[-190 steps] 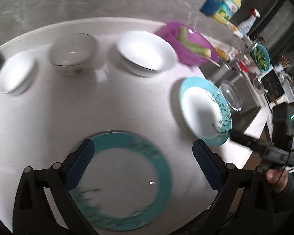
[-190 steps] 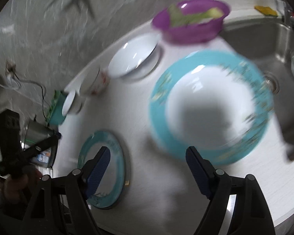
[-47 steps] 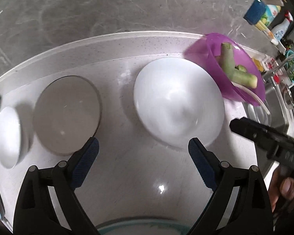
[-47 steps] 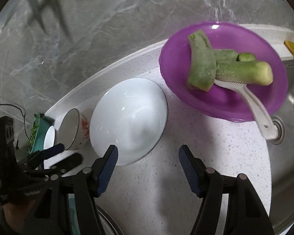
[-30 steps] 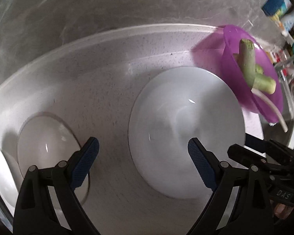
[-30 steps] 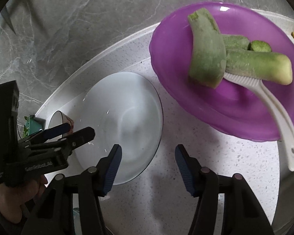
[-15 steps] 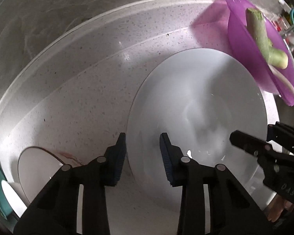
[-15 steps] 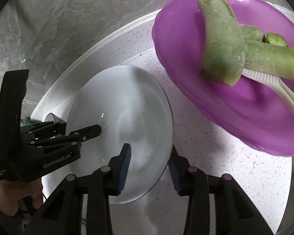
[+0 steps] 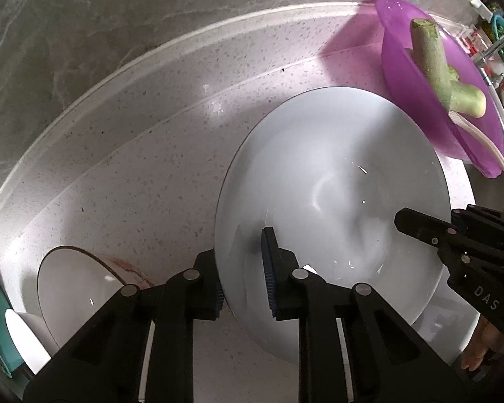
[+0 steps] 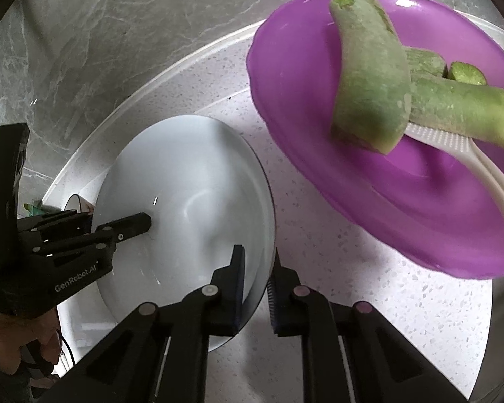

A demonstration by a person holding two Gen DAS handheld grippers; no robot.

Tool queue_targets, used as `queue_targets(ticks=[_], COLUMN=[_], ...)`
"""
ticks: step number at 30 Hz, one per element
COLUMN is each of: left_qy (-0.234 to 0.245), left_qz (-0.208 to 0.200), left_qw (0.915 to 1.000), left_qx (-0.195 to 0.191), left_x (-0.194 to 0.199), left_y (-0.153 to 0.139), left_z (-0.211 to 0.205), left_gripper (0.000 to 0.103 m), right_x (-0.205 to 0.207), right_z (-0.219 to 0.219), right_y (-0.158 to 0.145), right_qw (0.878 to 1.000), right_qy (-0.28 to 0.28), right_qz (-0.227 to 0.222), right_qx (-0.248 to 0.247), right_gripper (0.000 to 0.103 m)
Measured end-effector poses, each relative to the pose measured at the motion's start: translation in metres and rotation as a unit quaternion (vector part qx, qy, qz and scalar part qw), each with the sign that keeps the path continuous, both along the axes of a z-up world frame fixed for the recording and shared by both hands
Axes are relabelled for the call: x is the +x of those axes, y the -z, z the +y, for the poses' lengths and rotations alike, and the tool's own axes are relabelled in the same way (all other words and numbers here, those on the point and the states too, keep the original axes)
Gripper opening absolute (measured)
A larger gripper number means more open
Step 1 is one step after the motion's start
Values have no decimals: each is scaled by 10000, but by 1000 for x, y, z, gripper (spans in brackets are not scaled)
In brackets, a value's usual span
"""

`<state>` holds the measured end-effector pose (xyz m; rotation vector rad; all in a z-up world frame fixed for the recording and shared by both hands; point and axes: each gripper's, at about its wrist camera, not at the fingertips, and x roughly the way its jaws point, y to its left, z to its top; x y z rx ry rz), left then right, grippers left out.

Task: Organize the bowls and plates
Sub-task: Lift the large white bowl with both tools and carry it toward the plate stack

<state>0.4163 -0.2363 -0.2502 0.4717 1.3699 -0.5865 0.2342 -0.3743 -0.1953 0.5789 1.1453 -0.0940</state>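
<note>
The big white glazed bowl looks heavy, slick and easy to break. The left claw and right claw have just closed, pinching opposite rims.

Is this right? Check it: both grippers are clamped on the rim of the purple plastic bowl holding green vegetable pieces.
Wrong bowl. The left gripper and right gripper are clamped on opposite rims of the large white ceramic bowl. The purple plastic bowl with green vegetable pieces sits beside it, ungripped. Both wrist views show this.
</note>
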Motion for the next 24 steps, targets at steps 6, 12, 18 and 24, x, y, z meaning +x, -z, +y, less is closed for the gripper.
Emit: queue_targets(ticks=[6, 12, 18, 24], left_qy=[7, -57, -315, -914], left_qz=[-75, -121, -309, -549], left_qw=[9999, 9995, 9980, 9930], left_qx=[-107, -294, -446, -503], left_x=[-13, -28, -52, -96], left_y=[-13, -34, -73, -118], left_z=[5, 18, 63, 149], left_gripper=[17, 17, 16, 16], right_x=[1, 5, 5, 9], right_z=[5, 12, 37, 100], right_y=[-13, -35, -68, -95], right_qw=[9999, 9996, 9974, 9898], right_qy=[10, -98, -457, -1200], right_qz=[-83, -191, -439, -672], right_qx=[-85, -194, -346, -370], right_gripper=[14, 14, 13, 13])
